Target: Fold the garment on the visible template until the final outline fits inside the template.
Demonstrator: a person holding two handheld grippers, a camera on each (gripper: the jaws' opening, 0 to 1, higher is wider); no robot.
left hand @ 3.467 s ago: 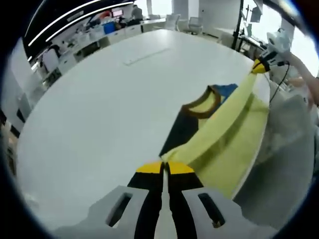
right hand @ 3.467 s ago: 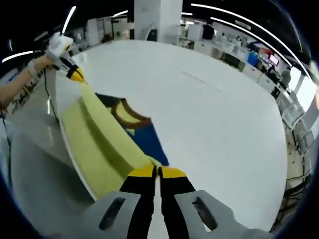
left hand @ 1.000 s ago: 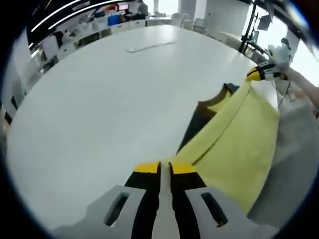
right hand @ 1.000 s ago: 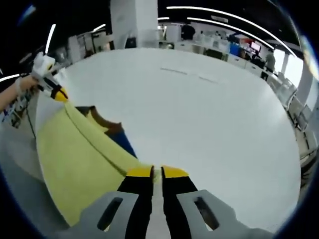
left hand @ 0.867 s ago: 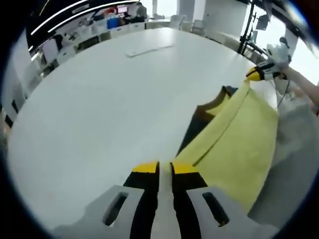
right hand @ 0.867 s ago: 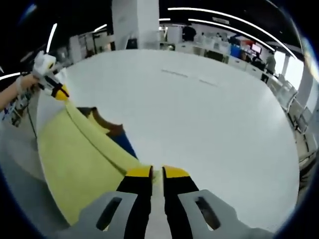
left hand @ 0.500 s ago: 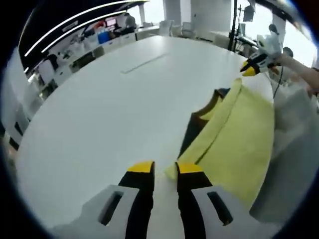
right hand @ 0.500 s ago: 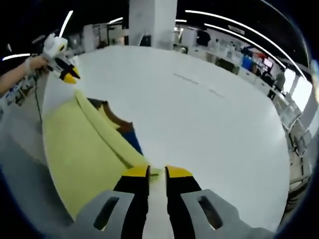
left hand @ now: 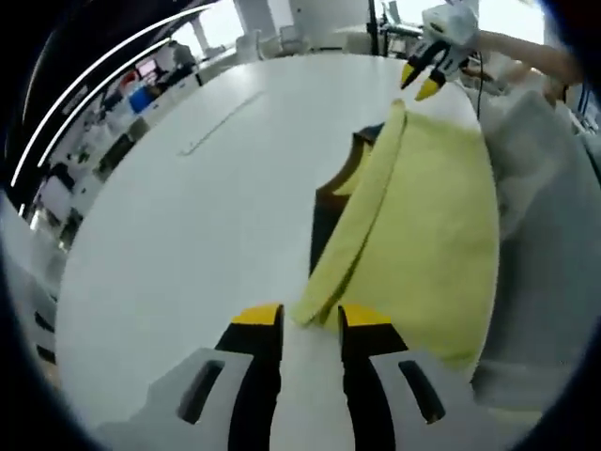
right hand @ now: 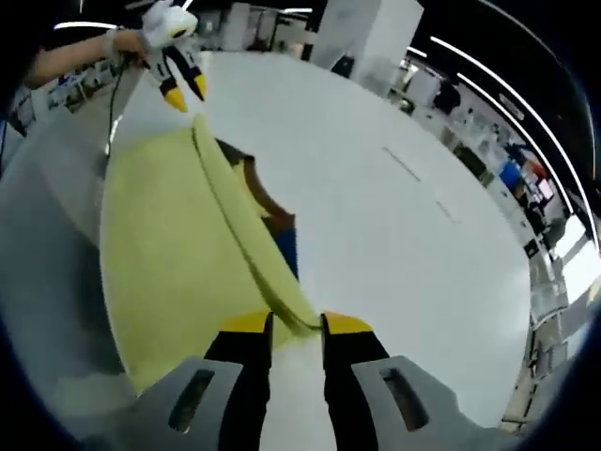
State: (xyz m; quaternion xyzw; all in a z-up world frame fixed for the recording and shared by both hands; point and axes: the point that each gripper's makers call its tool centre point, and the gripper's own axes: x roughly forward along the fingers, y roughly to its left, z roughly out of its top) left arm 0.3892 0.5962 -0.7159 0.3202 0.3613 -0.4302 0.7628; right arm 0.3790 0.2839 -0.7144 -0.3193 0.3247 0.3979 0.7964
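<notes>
Now the yellow garment [left hand: 413, 225] lies on the white tabletop [left hand: 178, 225], close to its edge. Part of the cloth hangs over that edge. One long side is folded over, so it makes a thick yellow band [right hand: 246, 235] running down the middle. A dark collar with a brown trim [left hand: 336, 178] peeks out beside the band, and in the right gripper view a bit of blue cloth [right hand: 287, 252] shows next to it too.

The left tool [left hand: 311, 317] has let go. Its two yellow tips stand apart, and the near corner of the garment lies on the tabletop between them. The right tool [right hand: 285, 324] has let go as well, with its tips apart and the other corner of the fold lying just ahead of them.

In the left gripper view, the right tool shows far off at the other end of the fold, with a hand [left hand: 507, 47] holding it. Two thin lines [right hand: 418, 183] are marked farther out on the tabletop.
</notes>
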